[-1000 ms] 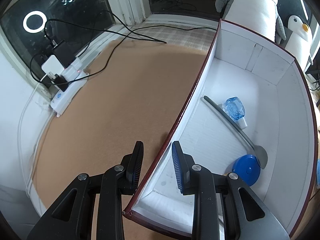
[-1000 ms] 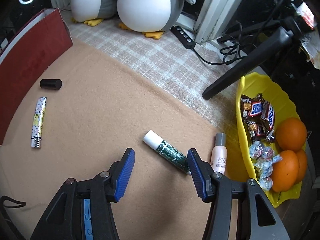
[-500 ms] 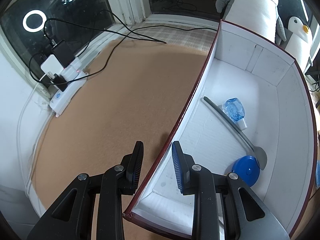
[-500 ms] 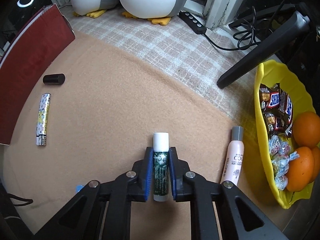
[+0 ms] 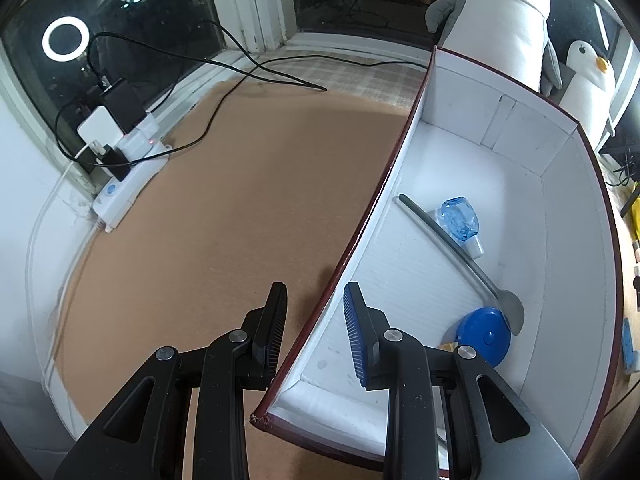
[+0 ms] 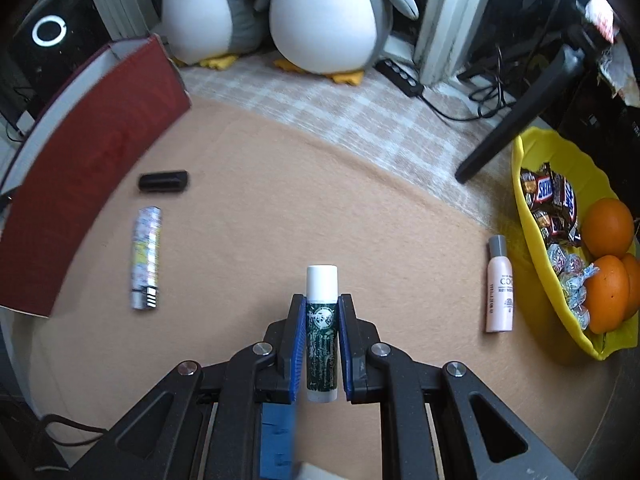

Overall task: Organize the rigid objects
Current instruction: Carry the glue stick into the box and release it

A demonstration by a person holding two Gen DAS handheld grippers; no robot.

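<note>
Left claw (image 5: 314,330): its two fingers straddle the near wall of the box, one outside over the brown mat, one inside; a gap shows on each side of the wall, so it is released and grips nothing
Power strip (image 5: 120,178): at the far left edge of the mat under the window, with plugs and black cables running from it
Box (image 5: 576,240): dark red outside, white inside, open at the top, filling the right half of the left view
Inside the box: a long grey spoon (image 5: 460,252) lies slantwise on the floor; a small clear blue bottle (image 5: 460,220) lies just beside its handle; a round blue disc (image 5: 484,338) sits against the spoon's bowl
Penguin toys (image 5: 508,20): two, standing behind the box's far wall
Right view, left side: the red wall of the box rises at the left edge; near it on the mat lie a short black cap (image 6: 163,181) and, just below it, a patterned lighter (image 6: 146,258)
Right claw (image 6: 321,346): clenched on a lip balm stick (image 6: 321,332), blue pads pressed to both sides of its dark green label, white cap pointing away from the camera
Lip balm stick, place: held clear above the mat, well apart from the box
Pink bottle (image 6: 499,286): lies on the mat with its grey cap away, just beside the bowl
Yellow bowl (image 6: 532,236): at the right edge, holding chocolate bars, wrapped sweets and oranges (image 6: 606,248)
</note>
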